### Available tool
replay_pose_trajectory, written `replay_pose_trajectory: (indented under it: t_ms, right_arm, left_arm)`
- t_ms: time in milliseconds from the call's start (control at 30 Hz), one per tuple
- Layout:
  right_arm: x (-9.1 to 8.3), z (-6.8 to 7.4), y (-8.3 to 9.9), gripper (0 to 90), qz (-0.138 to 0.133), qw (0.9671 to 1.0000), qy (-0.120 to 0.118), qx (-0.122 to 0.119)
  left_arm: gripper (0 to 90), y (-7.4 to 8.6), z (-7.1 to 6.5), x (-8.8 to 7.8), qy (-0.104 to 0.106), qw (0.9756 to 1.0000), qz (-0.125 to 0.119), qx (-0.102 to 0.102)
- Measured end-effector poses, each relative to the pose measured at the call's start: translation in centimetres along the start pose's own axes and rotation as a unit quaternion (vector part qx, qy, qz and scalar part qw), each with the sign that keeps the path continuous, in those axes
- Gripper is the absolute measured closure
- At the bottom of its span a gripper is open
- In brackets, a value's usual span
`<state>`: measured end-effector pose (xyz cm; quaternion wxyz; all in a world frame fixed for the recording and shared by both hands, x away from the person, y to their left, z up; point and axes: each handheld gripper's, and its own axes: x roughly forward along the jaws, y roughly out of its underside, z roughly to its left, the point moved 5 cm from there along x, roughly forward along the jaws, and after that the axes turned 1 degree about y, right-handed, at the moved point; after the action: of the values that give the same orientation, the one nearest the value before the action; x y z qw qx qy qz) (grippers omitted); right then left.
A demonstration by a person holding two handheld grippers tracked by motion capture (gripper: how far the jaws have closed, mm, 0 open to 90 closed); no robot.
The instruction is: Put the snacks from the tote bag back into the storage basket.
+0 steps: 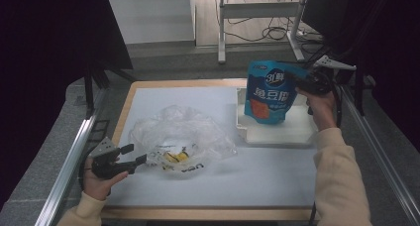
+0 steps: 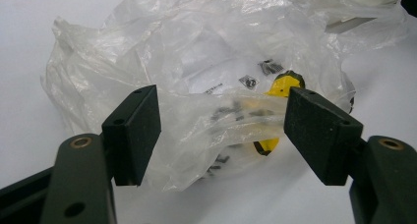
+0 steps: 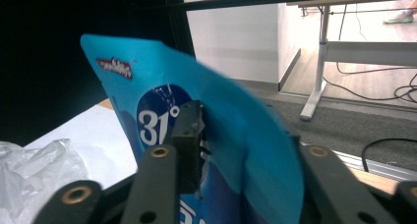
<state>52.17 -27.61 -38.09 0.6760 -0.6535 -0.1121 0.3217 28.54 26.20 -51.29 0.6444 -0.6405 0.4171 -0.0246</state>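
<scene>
Grippers work at opposite sides of the white table top (image 1: 277,176) in the high view. At the lower left of that frame the left gripper (image 1: 139,154) lies low, its jaws apart around a fold of the crumpled clear plastic bag (image 1: 181,139) with yellow and black print, which sits left of centre on the table. In the left gripper view the pads stand wide on either side of the bag (image 2: 196,86), the film stretched between them and reaching both pads, though neither pad visibly presses on it. At the upper right of the high view the right gripper (image 1: 297,83) meets the top edge of the blue stand-up pouch (image 1: 270,92) with white lettering, which rests tilted in the shallow white tray (image 1: 277,134). In the right gripper view the pouch (image 3: 236,135) sits between the jaws, which stand partly apart; one pad lies against its printed face, the other is hidden behind it.
</scene>
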Motion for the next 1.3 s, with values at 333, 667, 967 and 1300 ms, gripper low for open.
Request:
replay_pose_trajectory:
  t_ms: [333, 667, 967, 1300]
  right_arm:
    - [-2.2, 1.0, 1.5, 37.2, -0.008, 0.9988, 0.046, 0.014]
    - [-5.4, 1.9, 4.7, 36.1, 0.005, 0.9985, 0.049, 0.025]
    - [-6.7, 5.4, 8.4, 35.6, 0.023, 0.9997, 0.002, 0.007]
    - [-6.2, 10.3, 12.0, 35.0, 0.051, 0.9974, -0.052, -0.003]
  left_arm:
    - [30.1, 0.0, -0.5, -0.2, 0.009, 0.9999, -0.004, 0.008]
    - [30.1, 0.0, -0.6, -0.2, 0.007, 0.9999, -0.003, 0.008]
    - [30.1, 0.0, -0.8, 0.3, 0.007, 0.9999, 0.002, 0.007]
    - [30.1, 0.2, -1.0, 0.5, 0.01, 0.9999, 0.006, 0.009]
